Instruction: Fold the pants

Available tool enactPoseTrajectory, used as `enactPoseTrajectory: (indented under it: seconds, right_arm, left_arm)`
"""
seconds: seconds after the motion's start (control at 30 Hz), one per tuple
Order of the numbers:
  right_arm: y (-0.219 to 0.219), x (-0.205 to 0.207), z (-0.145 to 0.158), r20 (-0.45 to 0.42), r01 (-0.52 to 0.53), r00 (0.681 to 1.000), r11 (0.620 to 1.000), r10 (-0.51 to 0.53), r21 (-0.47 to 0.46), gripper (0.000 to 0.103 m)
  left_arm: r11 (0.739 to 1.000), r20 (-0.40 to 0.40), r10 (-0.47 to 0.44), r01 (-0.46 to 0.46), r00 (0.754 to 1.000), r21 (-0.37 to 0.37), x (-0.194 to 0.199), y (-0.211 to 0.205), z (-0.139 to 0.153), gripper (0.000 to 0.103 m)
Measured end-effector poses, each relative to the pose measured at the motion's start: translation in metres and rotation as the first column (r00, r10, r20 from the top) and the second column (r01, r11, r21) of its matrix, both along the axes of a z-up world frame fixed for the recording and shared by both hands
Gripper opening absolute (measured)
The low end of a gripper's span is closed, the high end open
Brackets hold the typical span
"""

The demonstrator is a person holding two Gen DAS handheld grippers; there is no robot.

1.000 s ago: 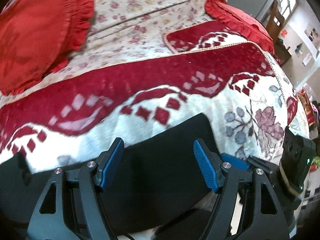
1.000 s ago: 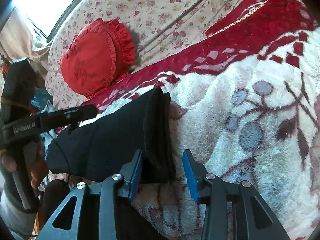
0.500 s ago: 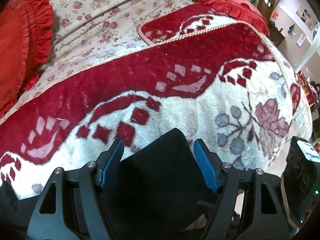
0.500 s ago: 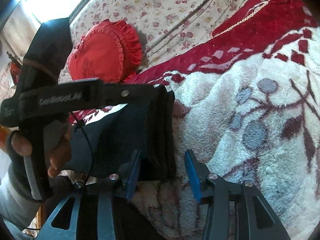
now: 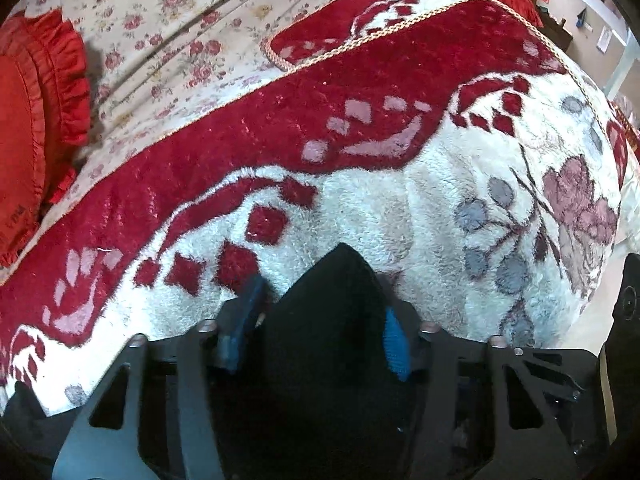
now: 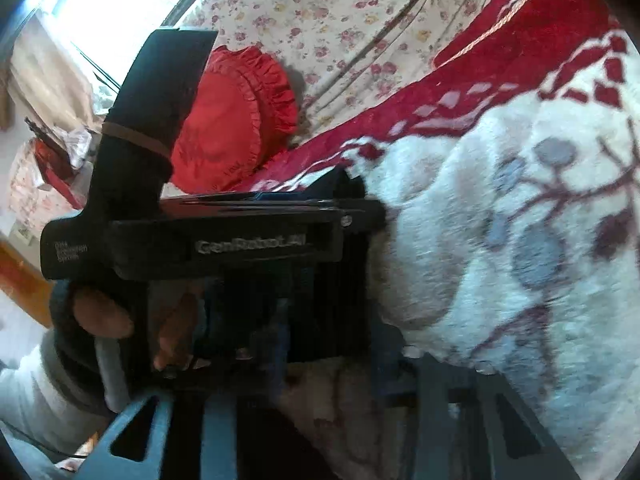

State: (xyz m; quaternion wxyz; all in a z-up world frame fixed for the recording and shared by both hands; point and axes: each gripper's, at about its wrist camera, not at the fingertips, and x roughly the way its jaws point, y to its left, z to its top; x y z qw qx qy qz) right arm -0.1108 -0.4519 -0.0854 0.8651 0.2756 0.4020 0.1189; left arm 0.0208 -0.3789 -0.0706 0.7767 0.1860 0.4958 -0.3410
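on my left wrist view the left gripper [image 5: 320,328] has its blue pads either side of a raised peak of the black pants [image 5: 332,320]; the cloth fills the gap and the pads look pressed against it, so i read it as clamped on the pants. the pants sit at the near edge of the red and white fleece blanket [image 5: 400,208], with the red ruffled cushion [image 5: 28,128] far left on the floral sheet [image 5: 180,20].

on my right wrist view the left gripper's black body crosses the frame, held by the hand [image 6: 120,320]. the right gripper [image 6: 332,360] is blurred low down, the folded pants [image 6: 328,272] between its fingers; i cannot tell whether it grips.
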Motion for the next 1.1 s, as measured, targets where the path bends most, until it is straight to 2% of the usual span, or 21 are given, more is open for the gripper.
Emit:
enactPoseTrajectory:
  seconds: [0.07, 0.1, 0.17, 0.3, 0.43, 0.63, 0.77, 0.87, 1.1]
  right_arm:
    - [0.0, 0.0, 0.003, 0.003, 0.01, 1.0, 1.0, -0.01, 0.002, 0.022]
    - [0.001, 0.0, 0.006, 0.006, 0.006, 1.0, 1.0, -0.006, 0.003, 0.014]
    - [0.003, 0.001, 0.015, 0.022, -0.006, 1.0, 1.0, 0.006, 0.009, 0.013]
    - [0.018, 0.004, 0.045, 0.076, -0.037, 0.996, 0.999, 0.038, -0.016, 0.012]
    - [0.039, 0.01, 0.081, 0.149, -0.095, 0.984, 0.995, 0.096, -0.014, 0.012]
    - [0.092, 0.026, 0.118, 0.21, -0.212, 0.953, 0.975, 0.22, -0.059, 0.012]
    - [0.14, 0.043, 0.123, 0.201, -0.307, 0.927, 0.948, 0.317, -0.076, 0.012]
    - [0.173, 0.055, 0.114, 0.167, -0.369, 0.909, 0.924, 0.382, -0.103, 0.012]
    - [0.245, 0.093, 0.056, -0.003, -0.493, 0.869, 0.865, 0.495, -0.093, 0.012]
  left_arm:
    - [1.0, 0.004, 0.003, -0.003, 1.0, -0.02, -0.003, 0.003, 0.005, 0.031]
    - [1.0, 0.006, 0.008, -0.008, 1.0, -0.03, -0.004, 0.006, 0.009, 0.026]
    - [0.999, 0.005, 0.008, -0.008, 1.0, -0.052, -0.007, 0.013, 0.017, 0.023]
    - [0.99, 0.004, 0.02, -0.019, 1.0, -0.138, -0.003, 0.041, 0.051, 0.022]
    - [0.977, 0.036, 0.051, -0.043, 0.998, -0.208, 0.001, 0.082, 0.092, 0.022]
    - [0.96, 0.053, 0.142, -0.124, 0.989, -0.251, 0.01, 0.153, 0.12, 0.022]
    - [0.954, 0.069, 0.212, -0.191, 0.975, -0.231, 0.014, 0.202, 0.118, 0.022]
    - [0.946, 0.052, 0.269, -0.254, 0.962, -0.204, 0.02, 0.235, 0.105, 0.022]
    - [0.906, -0.026, 0.399, -0.399, 0.916, -0.145, 0.033, 0.289, 0.061, 0.022]
